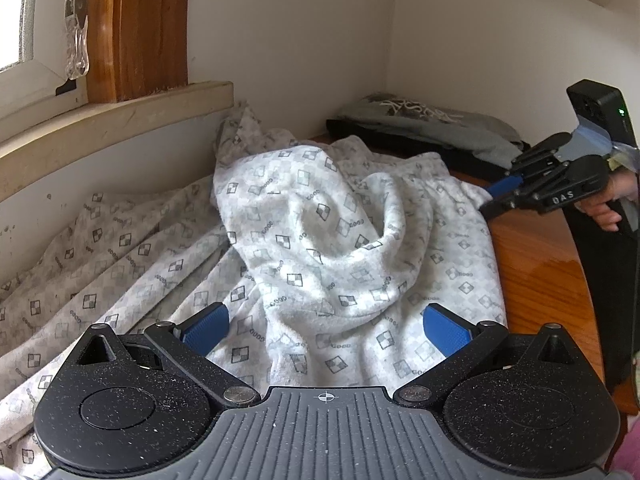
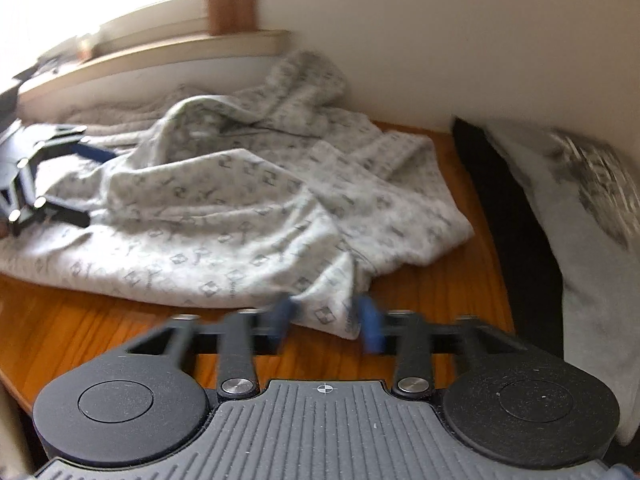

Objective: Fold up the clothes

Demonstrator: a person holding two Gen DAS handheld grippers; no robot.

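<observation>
On the wooden bench [image 2: 80, 320] by the window the patterned robe [image 1: 320, 240] lies rumpled, the left tool [image 1: 326, 330] wide open over it gripping nothing, the right tool [image 2: 328, 318] partly closed around its hem, grip blurred and uncertain.

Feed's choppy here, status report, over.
Left gripper open over crumpled patterned garment. Right gripper closing on its hem, blurred. Folded grey shirt lies alongside on the table.
</observation>
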